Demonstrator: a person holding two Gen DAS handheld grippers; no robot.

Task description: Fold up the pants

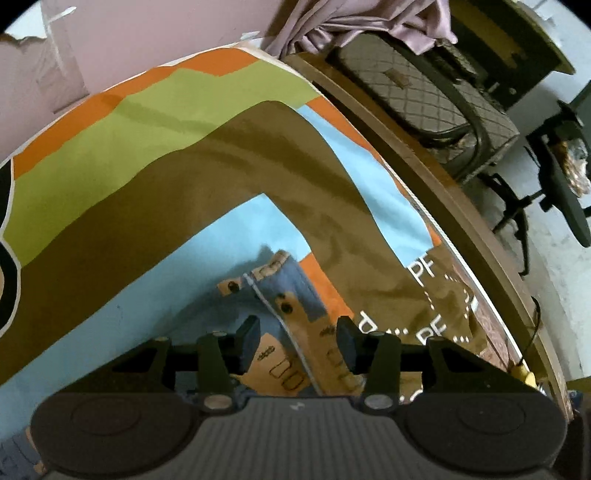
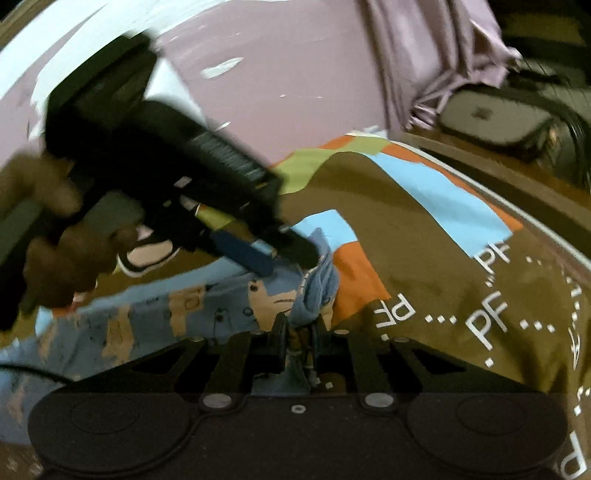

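Note:
The pants [image 1: 280, 295] are blue with tan printed patches and lie on a bed sheet of brown, blue, green and orange patches [image 1: 147, 177]. My left gripper [image 1: 297, 341] is open, its jaws wide apart over the pants' edge with a white seam between them. In the right wrist view the pants [image 2: 192, 314] stretch to the left, and my right gripper [image 2: 298, 341] is shut on a bunched fold of the blue cloth. The left gripper [image 2: 284, 254], held in a hand, reaches down onto the pants from the upper left.
The bed's wooden edge [image 1: 461, 192] curves along the right. Beyond it lie a quilted grey bag [image 1: 413, 88], purple cloth [image 1: 354, 22] and a black chair base [image 1: 524, 206]. A mauve wall [image 2: 295, 74] stands behind the bed.

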